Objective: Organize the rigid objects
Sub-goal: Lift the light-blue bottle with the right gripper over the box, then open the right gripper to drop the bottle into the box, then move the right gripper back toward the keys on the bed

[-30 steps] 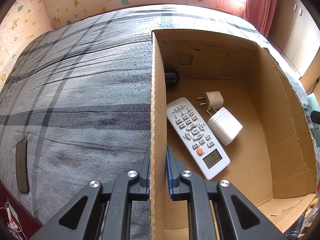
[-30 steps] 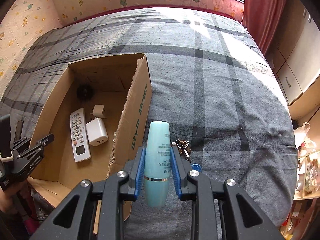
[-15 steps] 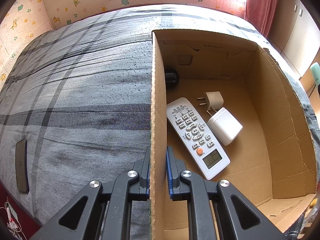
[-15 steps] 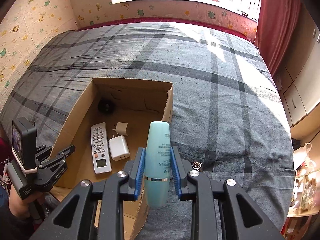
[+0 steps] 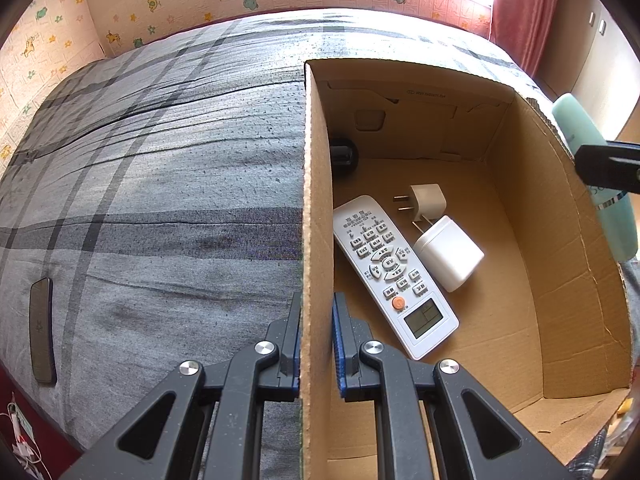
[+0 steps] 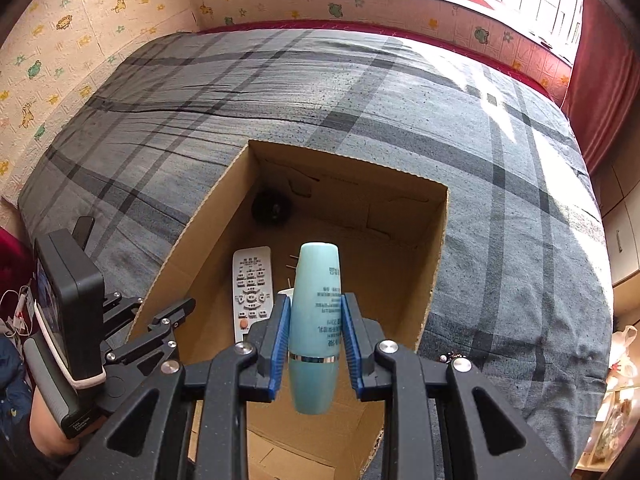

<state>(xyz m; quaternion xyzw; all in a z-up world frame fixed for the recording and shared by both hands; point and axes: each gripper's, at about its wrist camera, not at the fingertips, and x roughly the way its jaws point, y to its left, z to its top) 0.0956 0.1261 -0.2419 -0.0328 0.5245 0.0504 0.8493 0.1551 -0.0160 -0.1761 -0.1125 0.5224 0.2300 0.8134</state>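
An open cardboard box (image 5: pixel 516 216) sits on a grey plaid bed. My left gripper (image 5: pixel 317 336) is shut on the box's left wall (image 5: pixel 318 220). Inside lie a white remote (image 5: pixel 394 272), a white charger (image 5: pixel 450 258), a small plug adapter (image 5: pixel 426 200) and a black round object (image 5: pixel 342 154). My right gripper (image 6: pixel 315 322) is shut on a teal bottle (image 6: pixel 316 320) and holds it above the box's opening (image 6: pixel 384 276). The bottle also shows at the right edge of the left wrist view (image 5: pixel 600 184). The left gripper shows in the right wrist view (image 6: pixel 160 328).
A dark phone (image 5: pixel 41 328) lies on the bedspread near the bed's left edge. A small metal trinket (image 6: pixel 450 358) lies on the bed right of the box. Cupboards (image 6: pixel 624 224) and a red curtain (image 6: pixel 604 72) stand to the right.
My right gripper has carried the teal bottle leftward from beside the box to above its opening. The left gripper and the box have stayed still.
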